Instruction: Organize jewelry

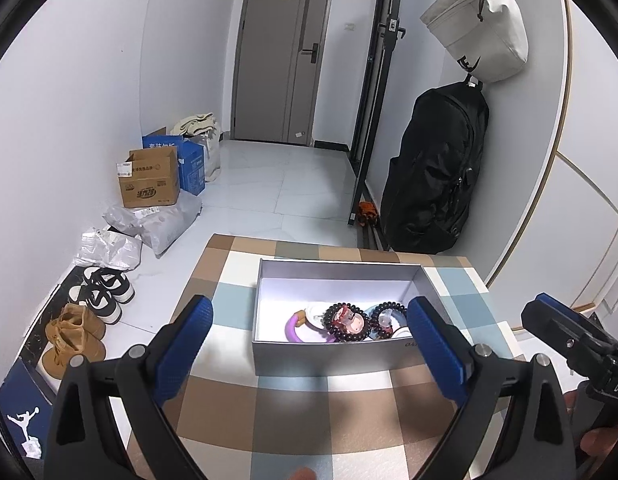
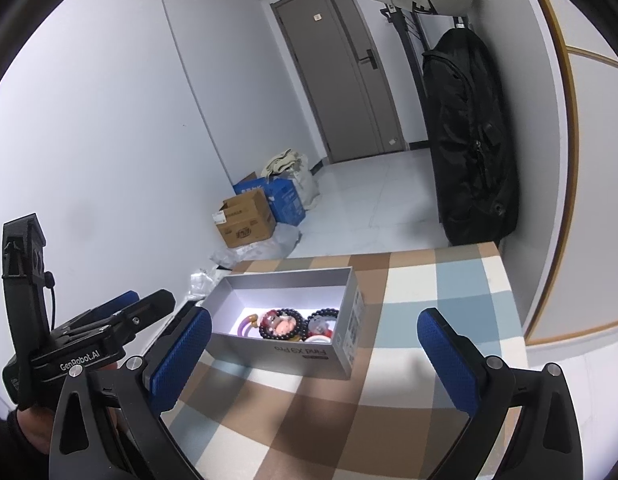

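Observation:
A grey open box (image 1: 329, 356) stands on the checked tablecloth (image 1: 293, 412). In it lie dark bead bracelets (image 1: 346, 324), a purple ring-shaped piece (image 1: 295, 330) and white pieces. My left gripper (image 1: 309, 340) is open and empty, above the table just in front of the box. My right gripper (image 2: 315, 348) is open and empty, near the box's right front corner. The box (image 2: 285, 354) and the bracelets (image 2: 281, 324) show in the right wrist view too. Each gripper shows at the other view's edge.
The table's far edge (image 1: 329, 246) drops to a tiled floor. Cardboard boxes (image 1: 149, 180), parcel bags and shoes (image 1: 89, 308) line the left wall. A black backpack (image 1: 433, 168) and a white bag (image 1: 481, 28) hang at the right. A door stands at the back.

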### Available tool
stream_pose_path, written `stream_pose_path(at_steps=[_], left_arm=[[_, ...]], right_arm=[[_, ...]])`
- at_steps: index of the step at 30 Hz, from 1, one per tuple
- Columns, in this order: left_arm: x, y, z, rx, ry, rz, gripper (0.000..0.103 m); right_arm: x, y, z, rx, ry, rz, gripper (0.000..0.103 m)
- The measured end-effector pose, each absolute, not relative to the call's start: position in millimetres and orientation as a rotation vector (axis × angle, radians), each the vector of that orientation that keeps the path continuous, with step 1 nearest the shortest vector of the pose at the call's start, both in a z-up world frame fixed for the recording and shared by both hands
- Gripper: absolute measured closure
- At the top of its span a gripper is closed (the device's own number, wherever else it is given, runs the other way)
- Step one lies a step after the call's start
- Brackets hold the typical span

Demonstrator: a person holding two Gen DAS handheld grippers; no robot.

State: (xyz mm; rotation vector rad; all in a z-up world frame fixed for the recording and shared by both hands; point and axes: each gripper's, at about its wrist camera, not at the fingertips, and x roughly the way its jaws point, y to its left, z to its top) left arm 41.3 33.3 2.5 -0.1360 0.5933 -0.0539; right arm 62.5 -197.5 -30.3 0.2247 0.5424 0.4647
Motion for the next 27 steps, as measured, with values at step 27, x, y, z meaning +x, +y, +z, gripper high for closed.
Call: stream_pose_path(at_steps=[27], left_arm=[[41.3, 31.4, 0.5, -0.142, 0.608, -0.049, 0.008]], right_arm=[[64.0, -199.6, -38.2, 0.228, 0.587, 0.453, 0.000]])
